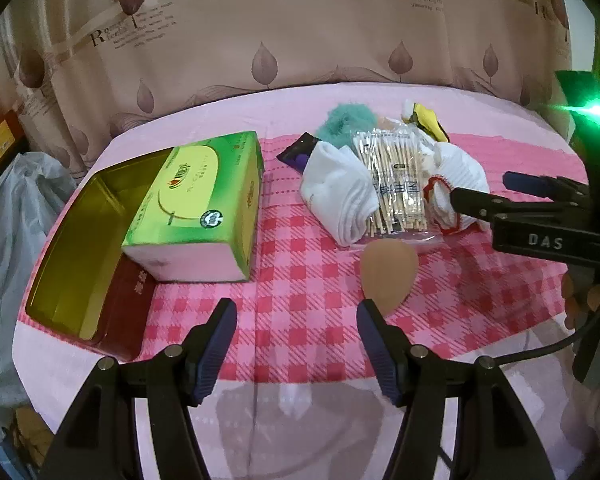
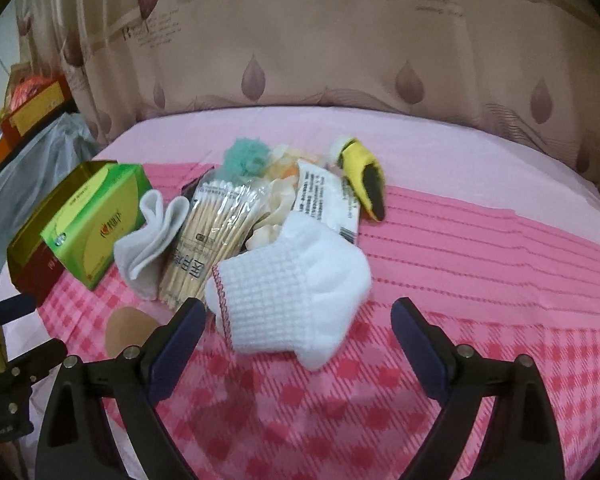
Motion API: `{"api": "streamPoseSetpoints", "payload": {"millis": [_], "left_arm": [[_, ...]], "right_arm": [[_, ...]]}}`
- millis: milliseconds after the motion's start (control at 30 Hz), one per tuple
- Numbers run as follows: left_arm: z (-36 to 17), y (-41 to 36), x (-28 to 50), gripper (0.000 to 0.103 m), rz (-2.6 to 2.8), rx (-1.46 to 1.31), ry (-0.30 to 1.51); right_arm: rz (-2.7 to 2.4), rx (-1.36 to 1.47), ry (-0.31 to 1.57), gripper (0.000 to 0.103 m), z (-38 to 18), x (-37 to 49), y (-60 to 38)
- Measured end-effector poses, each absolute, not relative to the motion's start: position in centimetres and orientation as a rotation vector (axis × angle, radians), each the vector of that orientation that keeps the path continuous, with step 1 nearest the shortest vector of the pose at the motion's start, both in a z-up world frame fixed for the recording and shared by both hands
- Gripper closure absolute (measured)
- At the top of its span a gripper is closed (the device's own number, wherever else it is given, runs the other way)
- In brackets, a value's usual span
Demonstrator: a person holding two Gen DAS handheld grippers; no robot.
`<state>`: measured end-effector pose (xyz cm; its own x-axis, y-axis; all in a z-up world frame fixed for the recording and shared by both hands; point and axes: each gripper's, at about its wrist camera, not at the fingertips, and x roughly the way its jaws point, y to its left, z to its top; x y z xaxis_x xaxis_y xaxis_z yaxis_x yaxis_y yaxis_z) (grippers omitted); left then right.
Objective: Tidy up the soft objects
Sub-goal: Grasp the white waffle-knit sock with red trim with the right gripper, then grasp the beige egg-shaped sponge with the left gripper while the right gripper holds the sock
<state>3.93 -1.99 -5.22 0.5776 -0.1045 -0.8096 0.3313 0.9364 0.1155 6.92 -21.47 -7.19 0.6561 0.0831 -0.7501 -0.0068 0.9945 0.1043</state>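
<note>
Left wrist view: the left hand-held gripper (image 1: 297,322) is seen w/ jaws spread wide, nothing held, above the pink checked cloth (image 1: 300,280) on the worktop. A tan egg-shaped sponge (image 1: 388,274) lies just ahead of its right finger. A pile is seen beyond: folded white sock (image 1: 336,196), bag of cotton swabs (image 1: 396,188), teal pom-pom (image 1: 346,124) at the back. At left, a green tissue box (image 1: 204,208) is propped in an open tin (image 1: 80,240). The right hand-held gripper (image 1: 480,192) is seen at the right edge, tips at a red-trimmed white sock (image 1: 460,176).

Right wrist view: the right hand-held gripper (image 2: 300,316) is open, empty. The red-trimmed white sock (image 2: 296,300) lies between and just past its fingers; contact can't be told. Swabs (image 2: 212,220), a yellow-black glove (image 2: 364,172) are seen behind.
</note>
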Motion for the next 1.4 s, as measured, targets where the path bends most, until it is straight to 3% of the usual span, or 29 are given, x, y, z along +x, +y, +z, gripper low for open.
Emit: {"api": "streamPoseSetpoints", "payload": {"millis": [200,233,400,467,567,1400], "left_arm": [[-5.8,-2.2,5.1,0.039,-0.271,0.275,0.933],[-5.8,-2.3,5.3,0.039,-0.270,0.278,0.933],[-6.2,-2.5,5.8,0.039,-0.277,0.283,0.946],[-6.5,-2.6,5.9,0.039,-0.282,0.279,0.957],[-6.6,-2.8,5.8,0.039,-0.286,0.284,0.961],[-8.6,-7.4,7.2,0.039,-0.426,0.305,1.040]], "right_arm": [[0.065,0.082,0.896,0.014,-9.1,8.8,-21.4],[0.066,0.085,0.900,0.022,-9.3,9.0,-21.5],[0.077,0.101,0.891,0.040,-10.0,9.2,-22.1],[0.075,0.100,0.881,0.056,-10.0,8.8,-22.3],[0.078,0.099,0.862,0.061,-9.6,8.6,-22.4],[-0.050,0.130,0.790,0.063,-4.1,0.9,-25.1]]}}
